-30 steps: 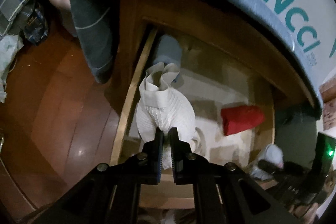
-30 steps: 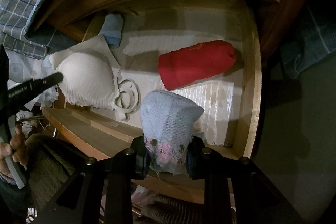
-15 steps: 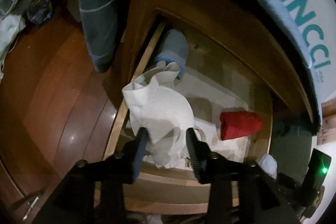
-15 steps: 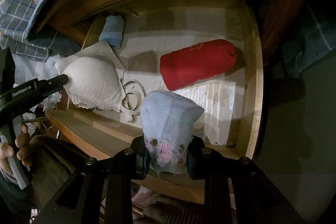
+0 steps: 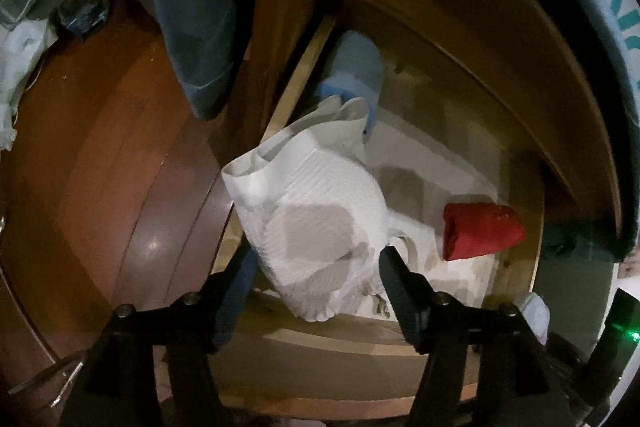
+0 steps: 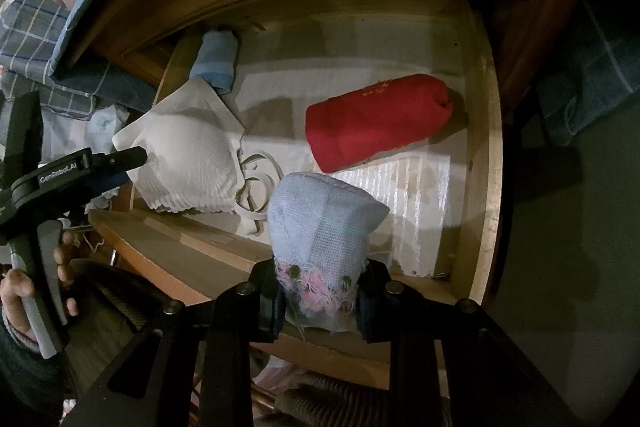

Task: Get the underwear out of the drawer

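1. White ribbed bra (image 5: 316,227) lies at the drawer's (image 6: 486,163) left front corner, draped partly over the left wall, its straps curled on the liner.
2. Left gripper (image 5: 316,259) hangs just above it, pointing steeply down. Its jaws have just been opening and now stand well apart; the bra sits between them, but the pads do not seem to press it. I judge it let go, still inside the drawer.
3. To lift it out well, I would close lower on the thick cup, not the thin edge, then raise it straight up so the straps clear the front board.
4. Blue roll (image 6: 216,61) rests in the back left corner, touching the bra's far edge; pulling the bra sideways could drag it along.
5. Red roll (image 6: 376,121) lies across the middle right of the liner, apart from the rest, an easy next pick.
6. Pale blue piece (image 6: 320,227) with a pink frilly hem is clamped in the right gripper (image 6: 320,301), jaws tight on the hem, above the front board. It looks nearly out; it should go clear of the drawer before release.
7. A hand (image 6: 24,291) on the left holds the left gripper's handle.
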### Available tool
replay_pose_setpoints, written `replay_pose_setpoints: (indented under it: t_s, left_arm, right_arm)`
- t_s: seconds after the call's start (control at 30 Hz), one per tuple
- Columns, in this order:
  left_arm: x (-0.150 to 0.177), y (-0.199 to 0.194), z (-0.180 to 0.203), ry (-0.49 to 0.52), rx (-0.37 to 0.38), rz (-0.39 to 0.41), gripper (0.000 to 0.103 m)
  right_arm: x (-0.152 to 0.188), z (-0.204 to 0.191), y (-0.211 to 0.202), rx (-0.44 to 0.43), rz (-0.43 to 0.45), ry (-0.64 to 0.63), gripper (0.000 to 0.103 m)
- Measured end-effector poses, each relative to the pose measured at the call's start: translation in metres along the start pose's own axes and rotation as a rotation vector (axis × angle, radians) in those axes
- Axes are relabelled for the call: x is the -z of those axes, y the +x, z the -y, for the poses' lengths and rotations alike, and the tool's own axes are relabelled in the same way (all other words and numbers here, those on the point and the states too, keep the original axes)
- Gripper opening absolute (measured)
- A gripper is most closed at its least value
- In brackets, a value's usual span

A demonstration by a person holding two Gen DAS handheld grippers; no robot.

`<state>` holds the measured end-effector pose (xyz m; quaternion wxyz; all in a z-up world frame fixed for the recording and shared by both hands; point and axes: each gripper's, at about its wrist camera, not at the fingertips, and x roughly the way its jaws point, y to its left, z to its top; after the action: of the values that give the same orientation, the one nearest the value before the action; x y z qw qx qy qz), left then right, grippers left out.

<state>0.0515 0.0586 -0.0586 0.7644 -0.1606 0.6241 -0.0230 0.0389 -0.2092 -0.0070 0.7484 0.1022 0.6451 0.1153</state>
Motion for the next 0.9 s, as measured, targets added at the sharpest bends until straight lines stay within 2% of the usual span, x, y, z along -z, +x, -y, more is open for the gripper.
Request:
replay_pose_setpoints:
  t_s: [0.23, 0.63, 0.9]
  left_arm:
    - [-0.008, 0.009, -0.003, -0.050, 0.035, -0.054, 0.075]
    - [-0.017, 0.034, 0.001, -0.048, -0.027, -0.102, 0.076]
    - [-0.030, 0.046, 0.008, -0.061, -0.026, -0.094, 0.077]
  right_arm:
    - [0.000, 0.001, 0.001, -0.012, 0.000, 0.009, 0.025]
    - [-0.001, 0.002, -0.001, -0.028, -0.004, 0.016, 0.026]
    - [-0.001, 0.004, -0.003, -0.036, -0.007, 0.019, 0.026]
